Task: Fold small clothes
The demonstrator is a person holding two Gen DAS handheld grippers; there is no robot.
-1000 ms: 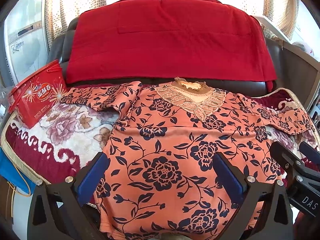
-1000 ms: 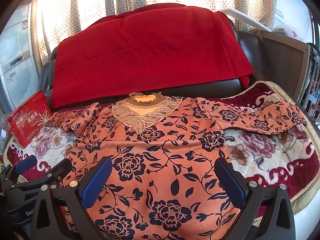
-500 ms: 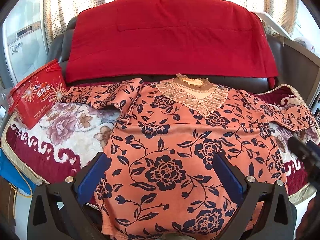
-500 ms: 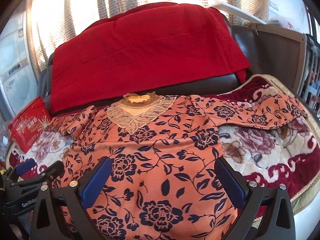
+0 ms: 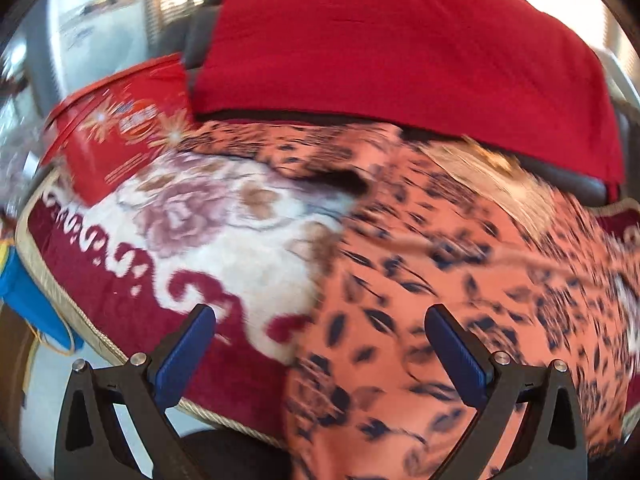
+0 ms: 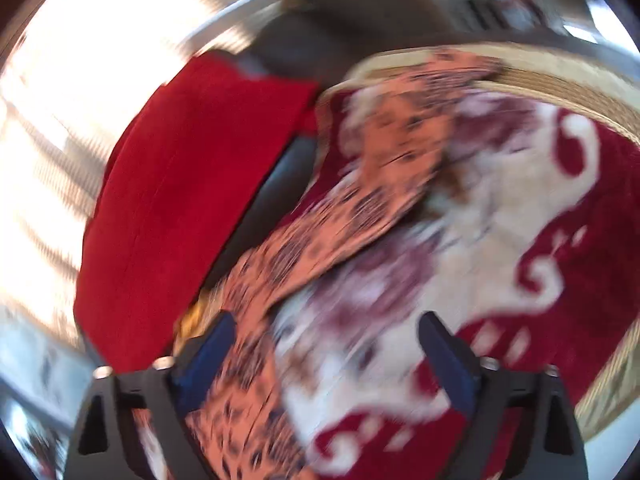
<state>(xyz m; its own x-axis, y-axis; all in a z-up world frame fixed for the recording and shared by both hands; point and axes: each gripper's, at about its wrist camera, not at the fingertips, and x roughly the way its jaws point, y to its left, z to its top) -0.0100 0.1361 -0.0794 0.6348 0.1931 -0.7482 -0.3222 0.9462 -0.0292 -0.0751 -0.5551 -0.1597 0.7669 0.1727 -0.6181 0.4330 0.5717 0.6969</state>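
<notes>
Sofa seat and its floral blanket [image 5: 224, 240] still carry the peach flowered blouse [image 5: 420, 320], spread flat, body unfolded. Since a second ago both views have swung outward from the garment's middle: the left gripper [image 5: 320, 344], fingers wide and empty, now straddles the blouse's side edge, and the right gripper [image 6: 324, 348], fingers closing on nothing yet, faces the outstretched sleeve [image 6: 384, 160]. Sleeve folds look next. Writing on the red box [image 5: 116, 140] is blurred, unreadable.

Red box [image 5: 116, 136] crowds blanket's [image 5: 224, 240] corner
</notes>
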